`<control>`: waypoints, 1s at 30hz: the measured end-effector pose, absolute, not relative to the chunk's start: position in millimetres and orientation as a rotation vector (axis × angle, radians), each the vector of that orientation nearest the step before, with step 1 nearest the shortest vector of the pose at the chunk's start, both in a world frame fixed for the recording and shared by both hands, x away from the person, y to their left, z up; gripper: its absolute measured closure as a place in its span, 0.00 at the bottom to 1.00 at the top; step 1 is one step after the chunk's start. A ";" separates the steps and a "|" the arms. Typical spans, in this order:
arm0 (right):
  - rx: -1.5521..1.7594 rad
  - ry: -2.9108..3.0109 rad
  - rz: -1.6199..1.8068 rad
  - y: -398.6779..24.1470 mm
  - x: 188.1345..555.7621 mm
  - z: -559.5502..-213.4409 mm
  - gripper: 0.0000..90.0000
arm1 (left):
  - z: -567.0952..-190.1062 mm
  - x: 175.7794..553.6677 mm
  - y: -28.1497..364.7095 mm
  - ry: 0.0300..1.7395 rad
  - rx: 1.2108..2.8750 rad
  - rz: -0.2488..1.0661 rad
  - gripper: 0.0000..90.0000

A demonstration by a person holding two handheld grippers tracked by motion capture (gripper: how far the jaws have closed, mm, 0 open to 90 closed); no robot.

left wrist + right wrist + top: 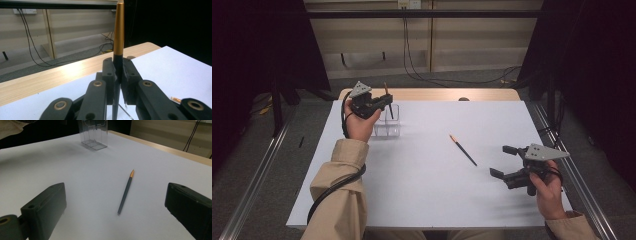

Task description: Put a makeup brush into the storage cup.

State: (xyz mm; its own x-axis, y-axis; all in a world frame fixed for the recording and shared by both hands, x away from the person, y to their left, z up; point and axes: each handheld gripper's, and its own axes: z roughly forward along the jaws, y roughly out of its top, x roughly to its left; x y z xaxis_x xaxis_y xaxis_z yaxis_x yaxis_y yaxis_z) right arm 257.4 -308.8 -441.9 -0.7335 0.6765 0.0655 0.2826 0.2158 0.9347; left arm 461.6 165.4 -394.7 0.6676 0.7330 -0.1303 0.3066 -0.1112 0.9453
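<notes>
Nearest the camera, the right gripper [507, 161] hovered by the table's right edge, jaws spread wide and empty, facing a second pen [125, 192] lying mid-surface. Toward the far-left corner, the left gripper [384, 104] pinched a black-and-gold pen [118, 42] upright over the clear holder [391, 122] (its lower tip seemed already inside a compartment). Tilting it during the descent could likely catch the tip on a wall and tip the light holder, or the pen might slip through the pads.
</notes>
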 end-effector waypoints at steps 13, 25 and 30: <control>0.892 2.142 1.523 -308.4 257.6 -442.2 0.04 | -405.3 461.8 163.3 0.857 1.717 0.433 0.92; 0.893 2.140 1.519 -308.2 257.3 -442.2 0.04 | -413.4 459.8 161.5 0.860 1.730 0.412 0.92; 0.892 2.137 1.522 -308.4 257.3 -442.0 0.04 | -414.0 459.4 162.3 0.866 1.726 0.398 0.90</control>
